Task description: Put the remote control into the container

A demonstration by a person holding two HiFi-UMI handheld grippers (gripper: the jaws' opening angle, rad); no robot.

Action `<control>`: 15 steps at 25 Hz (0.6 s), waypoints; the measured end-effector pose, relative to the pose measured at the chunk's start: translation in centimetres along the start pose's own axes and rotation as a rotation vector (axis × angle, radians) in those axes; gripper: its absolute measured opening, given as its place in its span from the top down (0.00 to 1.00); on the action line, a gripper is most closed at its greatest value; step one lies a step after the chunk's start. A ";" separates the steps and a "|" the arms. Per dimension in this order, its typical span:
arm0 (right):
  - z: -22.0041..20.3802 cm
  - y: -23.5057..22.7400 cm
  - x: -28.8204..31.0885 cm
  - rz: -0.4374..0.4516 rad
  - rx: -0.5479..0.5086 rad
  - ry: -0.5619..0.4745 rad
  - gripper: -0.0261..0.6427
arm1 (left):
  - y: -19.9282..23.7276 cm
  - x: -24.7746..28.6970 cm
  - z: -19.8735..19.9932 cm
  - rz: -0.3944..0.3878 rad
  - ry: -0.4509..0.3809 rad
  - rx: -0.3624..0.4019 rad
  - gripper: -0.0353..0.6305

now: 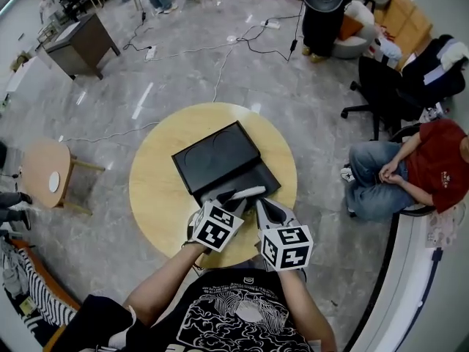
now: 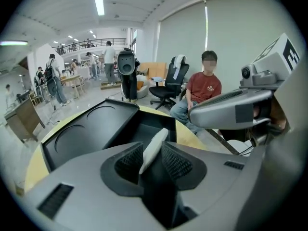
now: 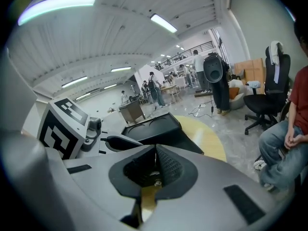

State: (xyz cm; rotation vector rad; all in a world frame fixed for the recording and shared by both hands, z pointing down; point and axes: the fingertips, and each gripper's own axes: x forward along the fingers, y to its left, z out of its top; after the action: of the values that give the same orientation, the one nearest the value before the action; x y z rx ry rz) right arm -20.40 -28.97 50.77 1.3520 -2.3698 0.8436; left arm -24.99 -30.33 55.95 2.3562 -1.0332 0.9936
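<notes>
Between fingers (image 2: pixel 178 165) of left gripper (image 2: pixel 153 147): pale remote control (image 2: pixel 156 139), clamped, far end reaching over near edge of open black container (image 2: pixel 144 125). Right gripper (image 3: pixel 155 150) just beside, fingers pressed together, nothing held. Container at middle of round tabletop (image 1: pixel 157 189), lid (image 1: pixel 216 156) lying open toward far edge. Seated person (image 1: pixel 432 163) beyond right edge.
</notes>
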 end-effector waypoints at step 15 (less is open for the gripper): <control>-1.6 -0.6 -4.3 0.095 -0.034 0.018 0.92 | -5.4 -2.9 1.0 0.092 -0.066 -0.071 0.78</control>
State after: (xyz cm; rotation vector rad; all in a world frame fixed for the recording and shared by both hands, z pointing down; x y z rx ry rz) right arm -17.69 -25.27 50.02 1.2215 -2.4399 0.8329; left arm -21.89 -25.91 52.81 2.3160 -1.1917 0.9017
